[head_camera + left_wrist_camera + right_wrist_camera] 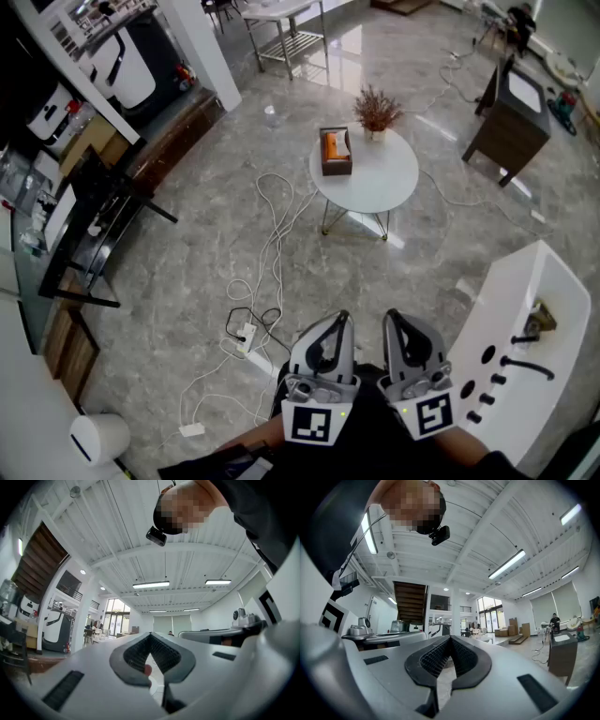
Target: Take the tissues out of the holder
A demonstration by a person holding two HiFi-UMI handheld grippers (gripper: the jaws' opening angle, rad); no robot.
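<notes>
The tissues (338, 144) sit in their brown holder (335, 170), a white sheet poking up out of an orange pack. The holder stands near the left edge of a small round white counter (384, 178), with a dried plant (377, 110) in a pot just behind it. Standing there with its top open, it should be easy to reach from above or from the near side.

The person is well back from the counter. Bare stone floor (187, 272) and loose white cables (267, 239) lie between. The left tongs (341, 317) and right tongs (389, 317) hang side by side close to the body, each fully closed on nothing. That looks like a carrying pose for the walk over, so the task seems not yet begun.

Only the head view shows the holder and the gap to it. The two gripper views look out level across the hall, confirm the ribbed pads meeting at the tips, and show ceiling, stairs and windows, but not the tissues.
</notes>
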